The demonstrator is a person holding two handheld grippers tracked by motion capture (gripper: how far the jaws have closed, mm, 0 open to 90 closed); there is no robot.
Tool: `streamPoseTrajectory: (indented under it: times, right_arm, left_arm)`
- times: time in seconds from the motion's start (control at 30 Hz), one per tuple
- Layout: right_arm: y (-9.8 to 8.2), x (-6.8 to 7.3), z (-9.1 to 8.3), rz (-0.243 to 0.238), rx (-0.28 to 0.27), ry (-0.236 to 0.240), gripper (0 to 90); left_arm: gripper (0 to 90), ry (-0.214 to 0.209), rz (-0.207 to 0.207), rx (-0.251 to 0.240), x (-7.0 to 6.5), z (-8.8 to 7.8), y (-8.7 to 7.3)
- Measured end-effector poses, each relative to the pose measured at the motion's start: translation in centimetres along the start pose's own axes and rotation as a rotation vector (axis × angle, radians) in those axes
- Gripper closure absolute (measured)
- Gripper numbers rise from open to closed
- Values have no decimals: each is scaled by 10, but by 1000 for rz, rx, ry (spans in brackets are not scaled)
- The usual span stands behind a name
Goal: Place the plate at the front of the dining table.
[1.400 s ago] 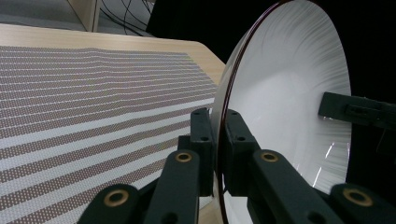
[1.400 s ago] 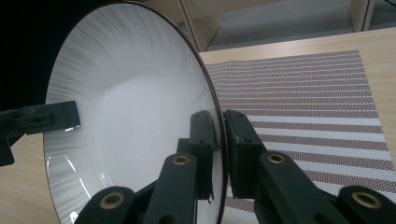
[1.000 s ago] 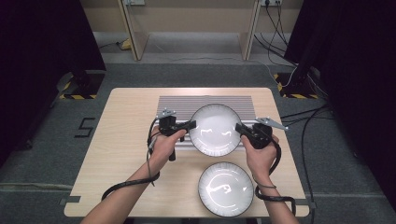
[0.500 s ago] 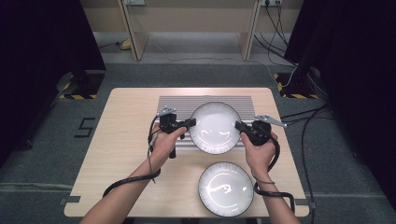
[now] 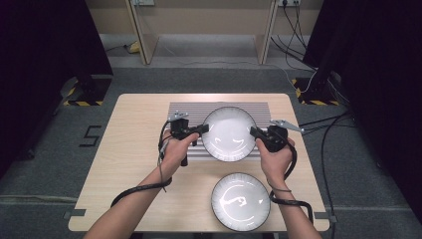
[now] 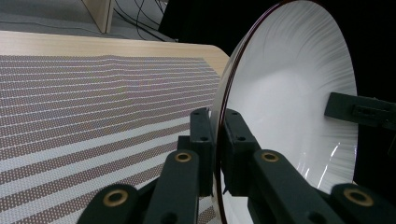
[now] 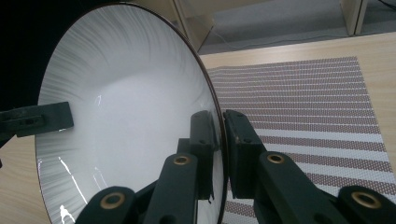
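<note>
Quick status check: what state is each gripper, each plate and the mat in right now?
Left gripper: shut on the held plate's left rim.
Right gripper: shut on its right rim.
Held plate: gripped at both rims over the mat, empty.
Near plate: flat on the table, empty, untouched.
Mat: flat on the table.

The dark rim of a white plate [image 6: 289, 93] is clamped between the jaws of the left gripper [image 6: 215, 140]. The plate is held above a striped mat [image 6: 93, 107], which reaches toward the table's [image 6: 93, 44] far corner. Another gripper's jaw [image 6: 359, 109] is seen at the plate's opposite edge.
</note>
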State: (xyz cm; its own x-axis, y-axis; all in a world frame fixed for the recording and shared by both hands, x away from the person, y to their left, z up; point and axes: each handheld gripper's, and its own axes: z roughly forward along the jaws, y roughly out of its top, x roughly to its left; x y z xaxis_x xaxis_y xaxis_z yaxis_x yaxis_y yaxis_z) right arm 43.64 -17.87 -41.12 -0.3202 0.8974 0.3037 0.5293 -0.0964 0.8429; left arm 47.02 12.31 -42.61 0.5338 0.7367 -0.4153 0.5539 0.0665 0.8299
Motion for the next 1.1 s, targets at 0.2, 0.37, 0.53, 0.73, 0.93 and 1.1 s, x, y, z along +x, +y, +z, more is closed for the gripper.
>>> streamPoseTrajectory:
  times: [0.2,0.37,0.53,0.73,0.93,1.1]
  right_arm:
    - [2,0,3,-2,-4,-3,825]
    - [5,-1,5,-8,-6,-3,825]
    - [8,-1,8,-14,-12,-5,825]
    - [11,-1,12,-15,-16,-10,826]
    - [12,-4,17,-19,-14,-11,828]
    - [12,-5,21,-16,-6,-16,829]
  left_arm:
    - [838,6,4,0,1,2,3]
    - [839,7,8,-8,2,2,5]
    - [838,14,20,-18,4,4,9]
    - [836,21,27,-18,7,8,11]
    - [835,30,37,-18,9,12,12]
    - [833,36,36,-13,11,15,11]
